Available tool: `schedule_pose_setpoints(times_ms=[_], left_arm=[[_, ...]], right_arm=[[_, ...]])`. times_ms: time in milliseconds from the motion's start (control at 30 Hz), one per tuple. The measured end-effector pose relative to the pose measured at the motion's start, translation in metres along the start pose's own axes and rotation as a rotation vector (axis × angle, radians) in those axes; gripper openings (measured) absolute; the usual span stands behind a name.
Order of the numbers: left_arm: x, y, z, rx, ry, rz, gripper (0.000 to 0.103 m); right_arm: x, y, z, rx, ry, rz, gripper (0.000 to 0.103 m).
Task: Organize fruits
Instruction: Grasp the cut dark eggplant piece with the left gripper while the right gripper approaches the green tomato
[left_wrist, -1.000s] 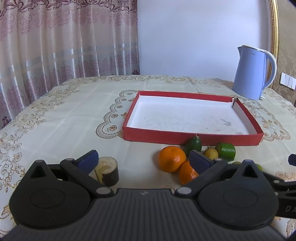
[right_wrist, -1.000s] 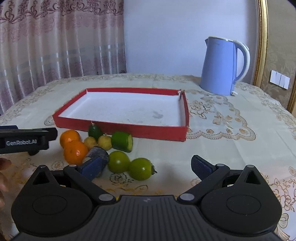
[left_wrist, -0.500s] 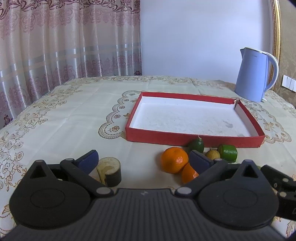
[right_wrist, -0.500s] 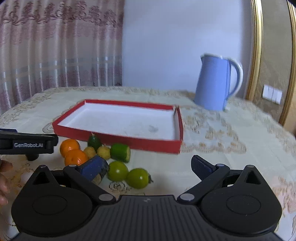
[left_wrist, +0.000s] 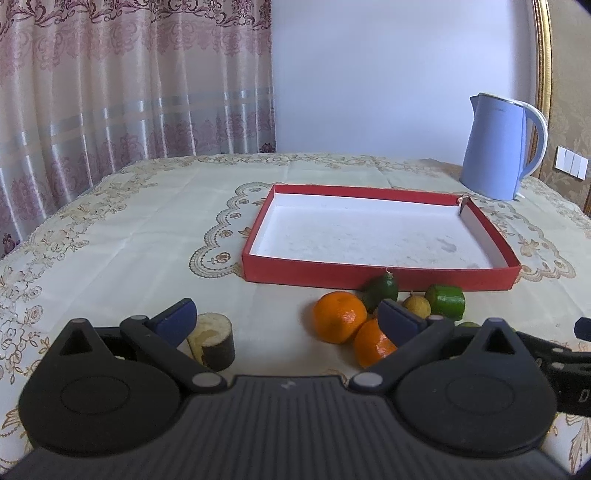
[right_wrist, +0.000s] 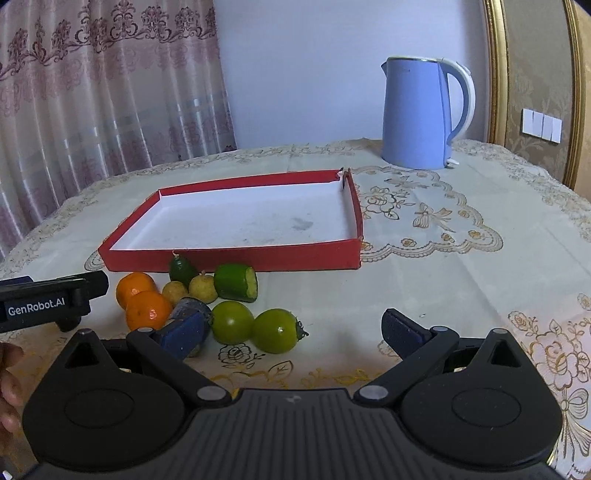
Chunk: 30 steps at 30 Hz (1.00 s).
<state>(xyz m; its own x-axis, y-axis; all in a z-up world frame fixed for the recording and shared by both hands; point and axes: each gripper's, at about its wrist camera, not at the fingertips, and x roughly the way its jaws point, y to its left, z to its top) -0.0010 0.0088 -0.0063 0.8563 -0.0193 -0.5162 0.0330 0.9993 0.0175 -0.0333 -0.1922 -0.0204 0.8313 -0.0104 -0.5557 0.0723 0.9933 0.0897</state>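
Note:
A shallow red tray with a white floor lies on the tablecloth, nothing in it. In front of it sit two oranges, a dark green fruit, small yellow fruits, a cut green piece and two green tomatoes. A brown-skinned cut stub rests by my left gripper's left finger. My left gripper is open, low over the cloth. My right gripper is open too, the tomatoes between its fingers' lines.
A light blue kettle stands behind the tray's right corner. Curtains hang along the left; a white wall is behind. The other gripper's black body and a hand show at the left edge of the right wrist view.
The left gripper has risen and drawn back slightly. The right gripper has swung so the tray and kettle now sit further left and nearer. No fruit has moved.

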Motion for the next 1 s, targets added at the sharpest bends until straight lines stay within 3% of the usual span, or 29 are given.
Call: schedule_pose_setpoints(times_ms=[700,833,1000], left_arm=[[-0.002,0.001,-0.003,-0.001,0.001,-0.016,0.103],[-0.003,0.01,-0.007,0.018,-0.013,0.008,0.103],[0.001,0.037,-0.011,-0.033,0.006,0.055,0.103]], right_arm=[[-0.003,0.005,0.001,-0.044,-0.022,-0.014,0.103],[-0.005,0.001,0.001,-0.039,-0.045,-0.021,0.103],[-0.007,-0.005,0.002,-0.026,-0.08,-0.044,0.103]])
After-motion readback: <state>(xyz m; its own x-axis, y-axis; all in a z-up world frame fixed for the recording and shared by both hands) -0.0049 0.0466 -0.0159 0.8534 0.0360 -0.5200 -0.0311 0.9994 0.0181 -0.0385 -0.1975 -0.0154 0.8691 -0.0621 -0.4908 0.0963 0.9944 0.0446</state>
